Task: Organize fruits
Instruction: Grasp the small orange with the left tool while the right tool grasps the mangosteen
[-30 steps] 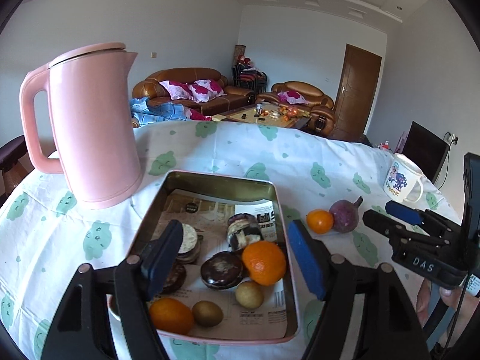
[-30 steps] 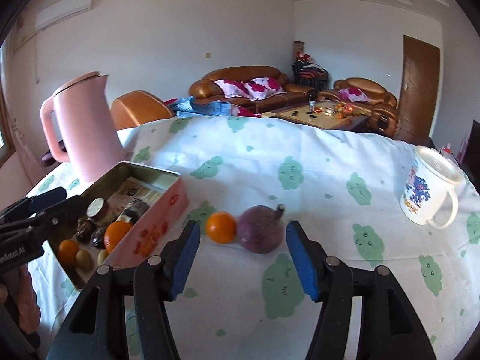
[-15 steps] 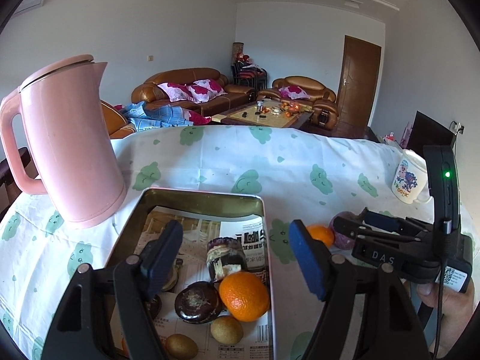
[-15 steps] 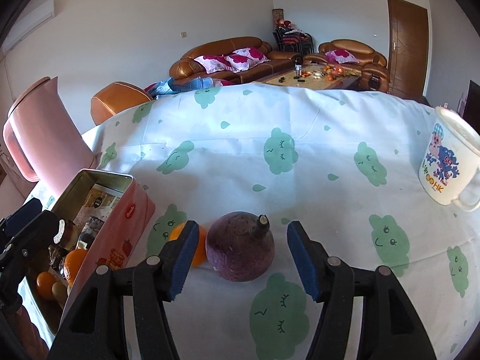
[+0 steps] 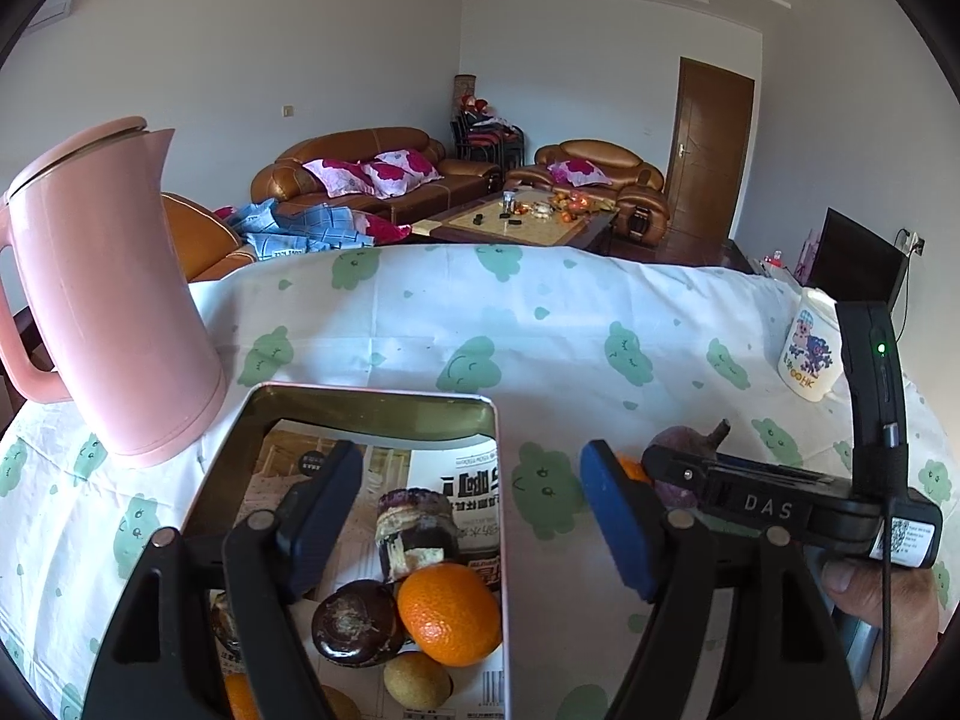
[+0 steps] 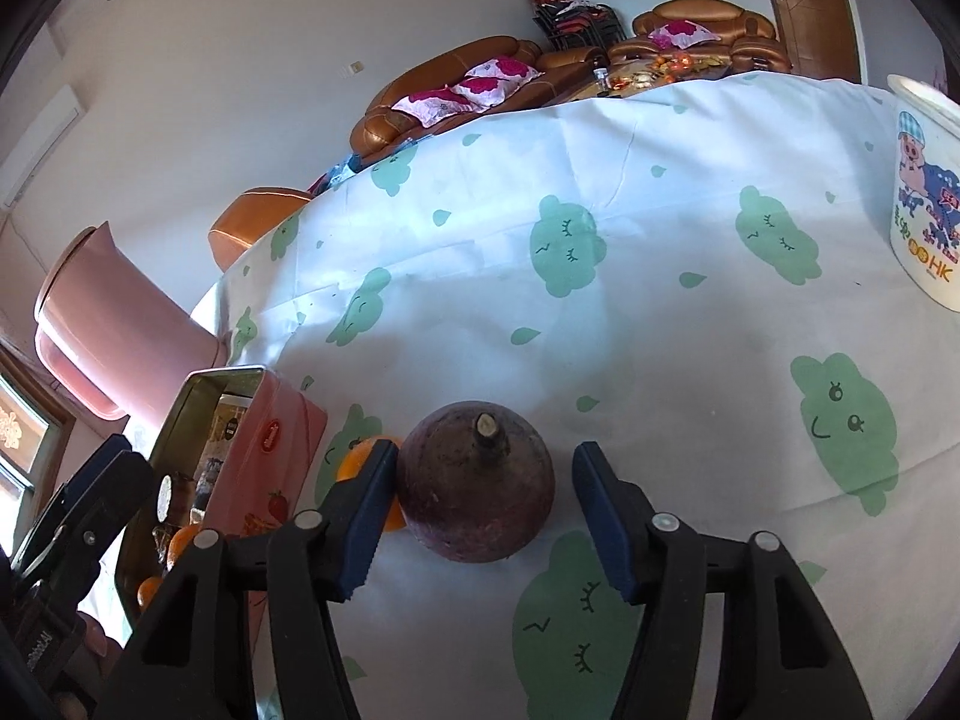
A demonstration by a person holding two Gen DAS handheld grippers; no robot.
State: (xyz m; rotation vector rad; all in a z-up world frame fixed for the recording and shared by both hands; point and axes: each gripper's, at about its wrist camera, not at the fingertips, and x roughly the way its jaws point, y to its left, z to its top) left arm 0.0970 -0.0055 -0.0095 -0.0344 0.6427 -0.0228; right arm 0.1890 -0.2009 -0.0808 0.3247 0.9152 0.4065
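Observation:
A dark purple round fruit (image 6: 474, 480) with a short stem rests on the cloud-print tablecloth, and a small orange (image 6: 354, 459) lies against its left side. My right gripper (image 6: 486, 451) straddles the purple fruit with its jaws closing. The left pad is at the fruit's skin; a gap shows at the right pad. An open pink tin (image 5: 372, 396) lined with printed paper holds a large orange (image 5: 450, 612), smaller fruits and dark round jars. My left gripper (image 5: 471, 456) hovers open over the tin's right rim with nothing between its fingers.
A pink kettle (image 5: 114, 300) stands left of the tin. A white cartoon mug (image 6: 924, 192) sits at the far right of the table. A person's hand (image 5: 876, 594) holds the right gripper's handle. Bare tablecloth stretches behind the fruits; sofas and a door lie beyond.
My right gripper dropped closer to the purple fruit, rolled, and its jaws narrowed around it. My left gripper drifted rightward, from over the tin's middle to its right rim.

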